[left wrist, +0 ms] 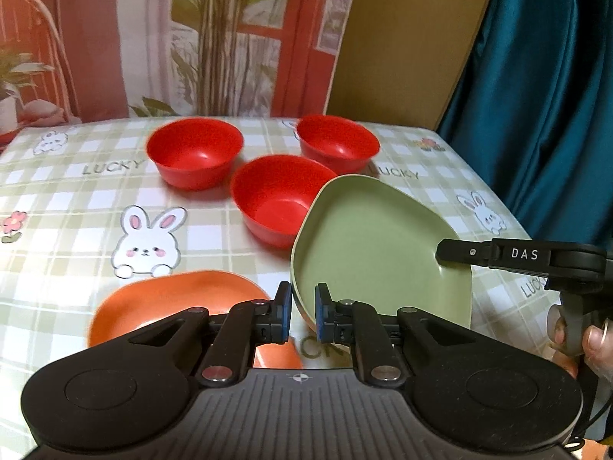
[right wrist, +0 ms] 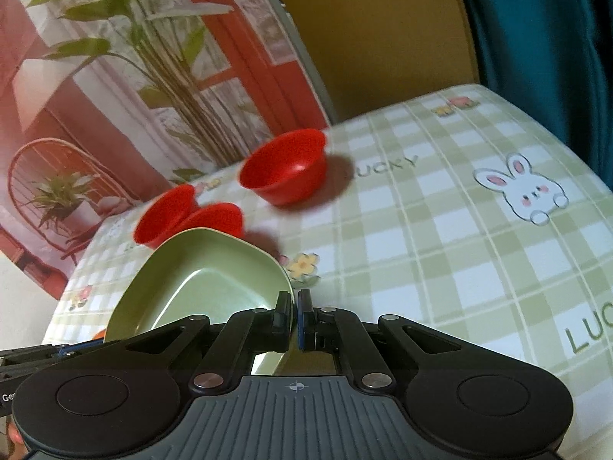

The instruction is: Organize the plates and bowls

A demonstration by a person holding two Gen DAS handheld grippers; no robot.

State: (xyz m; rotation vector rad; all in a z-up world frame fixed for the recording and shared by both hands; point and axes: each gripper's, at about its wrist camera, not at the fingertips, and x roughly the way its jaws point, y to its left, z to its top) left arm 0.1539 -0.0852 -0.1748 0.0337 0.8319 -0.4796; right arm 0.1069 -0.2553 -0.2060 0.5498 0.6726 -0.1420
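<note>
A pale green plate [left wrist: 375, 245] hangs tilted above the checked tablecloth, held from two sides. My left gripper [left wrist: 302, 303] is shut on its near left rim. My right gripper [left wrist: 444, 258] reaches in from the right and is shut on the right rim. In the right wrist view the green plate [right wrist: 207, 287] has its rim pinched in my right gripper [right wrist: 295, 306], with the left gripper [right wrist: 34, 352] at the lower left edge. An orange plate [left wrist: 172, 299] lies flat under my left gripper. Three red bowls [left wrist: 195, 149] [left wrist: 337, 138] [left wrist: 276, 199] stand upright behind.
The table [right wrist: 440, 230] ends at a printed backdrop [left wrist: 153, 38] at the back. A brown board [left wrist: 402, 38] and a teal curtain [left wrist: 536, 96] stand to the right. A person's fingers [left wrist: 590, 337] hold the right gripper's handle.
</note>
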